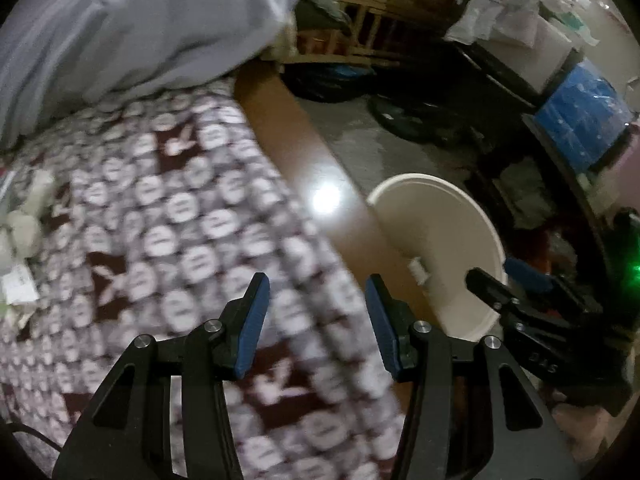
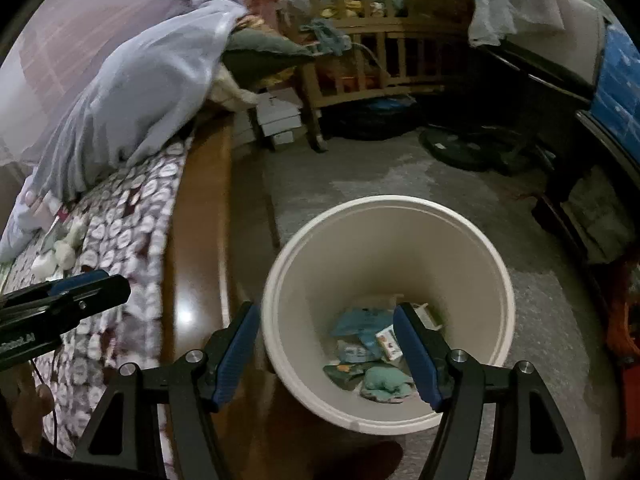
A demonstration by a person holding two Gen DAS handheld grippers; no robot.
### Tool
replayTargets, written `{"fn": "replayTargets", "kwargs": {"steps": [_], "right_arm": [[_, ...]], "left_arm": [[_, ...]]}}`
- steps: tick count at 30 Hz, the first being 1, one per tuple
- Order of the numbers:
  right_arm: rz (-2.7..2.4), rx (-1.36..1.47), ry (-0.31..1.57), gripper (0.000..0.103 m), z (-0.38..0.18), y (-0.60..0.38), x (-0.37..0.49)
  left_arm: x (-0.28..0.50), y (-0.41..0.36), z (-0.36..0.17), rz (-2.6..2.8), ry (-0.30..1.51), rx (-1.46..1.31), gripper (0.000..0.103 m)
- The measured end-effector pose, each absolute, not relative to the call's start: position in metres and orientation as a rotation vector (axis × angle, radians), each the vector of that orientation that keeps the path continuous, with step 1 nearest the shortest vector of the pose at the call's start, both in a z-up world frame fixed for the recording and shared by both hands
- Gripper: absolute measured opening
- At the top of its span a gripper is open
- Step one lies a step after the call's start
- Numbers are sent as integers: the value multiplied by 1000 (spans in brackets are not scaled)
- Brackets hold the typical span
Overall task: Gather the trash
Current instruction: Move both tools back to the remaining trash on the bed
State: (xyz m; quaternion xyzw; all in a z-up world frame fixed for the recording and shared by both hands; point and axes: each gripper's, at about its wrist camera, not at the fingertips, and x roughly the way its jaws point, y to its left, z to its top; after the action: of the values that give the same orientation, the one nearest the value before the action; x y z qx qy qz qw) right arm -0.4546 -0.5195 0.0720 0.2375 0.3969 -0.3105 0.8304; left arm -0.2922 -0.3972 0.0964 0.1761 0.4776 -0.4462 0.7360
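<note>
A white bucket [image 2: 472, 240] stands on the floor beside the bed and holds several pieces of trash [image 2: 372, 354]: teal wrappers and small cartons. My right gripper [image 2: 326, 330] is open and empty, just above the bucket's near rim. My left gripper [image 1: 318, 304] is open and empty over the patterned bedspread [image 1: 168, 216]. Crumpled white tissues and paper scraps [image 1: 24, 224] lie on the bed at the far left; they also show in the right wrist view [image 2: 60, 254]. The bucket [image 1: 440, 232] shows right of the left gripper, with the right gripper [image 1: 508, 280] over it.
A brown wooden bed frame [image 2: 192, 248] runs between bedspread and bucket. A pale blue pillow [image 2: 144, 92] lies at the bed's head. A wooden crib [image 2: 360, 40], white boxes [image 2: 276, 116], a dark fan base [image 2: 460, 152] and a blue crate [image 1: 580, 120] stand around the grey floor.
</note>
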Motion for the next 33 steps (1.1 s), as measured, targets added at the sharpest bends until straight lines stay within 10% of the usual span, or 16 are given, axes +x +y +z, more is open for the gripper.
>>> {"fn": "replayTargets", "kwargs": {"steps": [33], "right_arm": [[-288, 348, 937, 68, 69, -382, -293]], "left_arm": [[-139, -186, 82, -510, 1099, 182, 48]]}}
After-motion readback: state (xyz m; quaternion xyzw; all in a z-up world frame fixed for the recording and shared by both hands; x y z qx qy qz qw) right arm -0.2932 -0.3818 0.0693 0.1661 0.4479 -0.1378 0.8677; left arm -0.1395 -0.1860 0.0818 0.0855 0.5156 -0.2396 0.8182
